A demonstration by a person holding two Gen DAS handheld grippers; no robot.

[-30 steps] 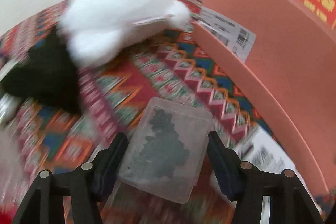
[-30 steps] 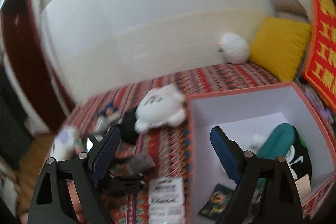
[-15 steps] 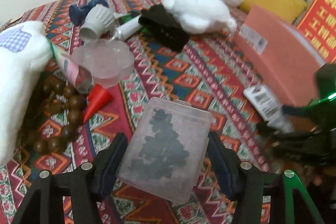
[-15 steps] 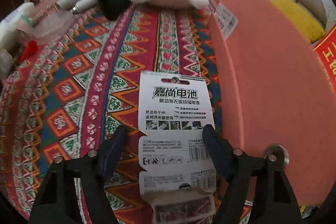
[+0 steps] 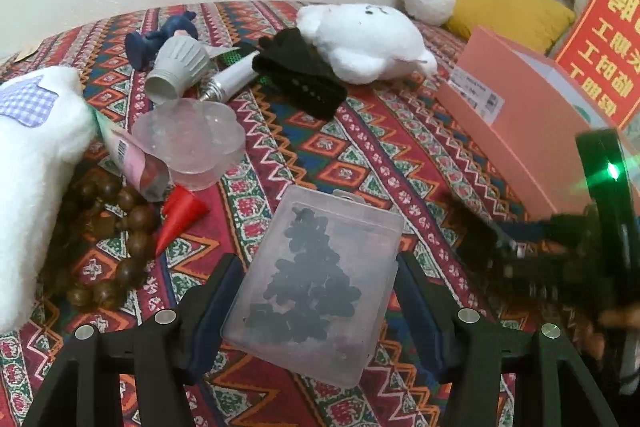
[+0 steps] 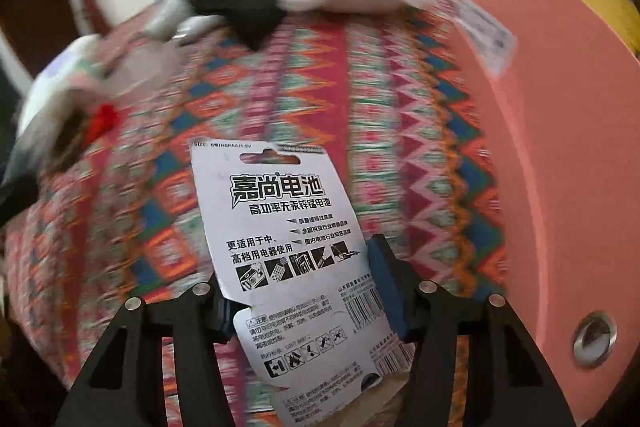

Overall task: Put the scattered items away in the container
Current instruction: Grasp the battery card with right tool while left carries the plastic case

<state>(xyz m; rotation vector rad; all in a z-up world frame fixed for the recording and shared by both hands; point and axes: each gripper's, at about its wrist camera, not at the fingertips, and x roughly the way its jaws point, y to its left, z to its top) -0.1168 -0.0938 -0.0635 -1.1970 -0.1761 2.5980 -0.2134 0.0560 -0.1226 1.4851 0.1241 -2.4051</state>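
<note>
— Where are the items?
— The left tongs point(image 5: 316, 301) clench a clear plastic case point(image 5: 316, 283); the right tongs point(image 6: 298, 281) clench a battery card point(image 6: 288, 247), just left of the pink box point(image 6: 560, 147).
— Around them?
— Farther off, a white plush point(image 5: 364, 43), black glove point(image 5: 300, 77) and beads point(image 5: 116, 227) lie on the patterned cloth point(image 5: 360, 155).

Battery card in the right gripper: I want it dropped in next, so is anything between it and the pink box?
Nothing visible. The right gripper holds the battery card beside the pink box; only patterned cloth lies between them. The box wall rises beside the card, so it probably has to be lifted over the rim.
</note>
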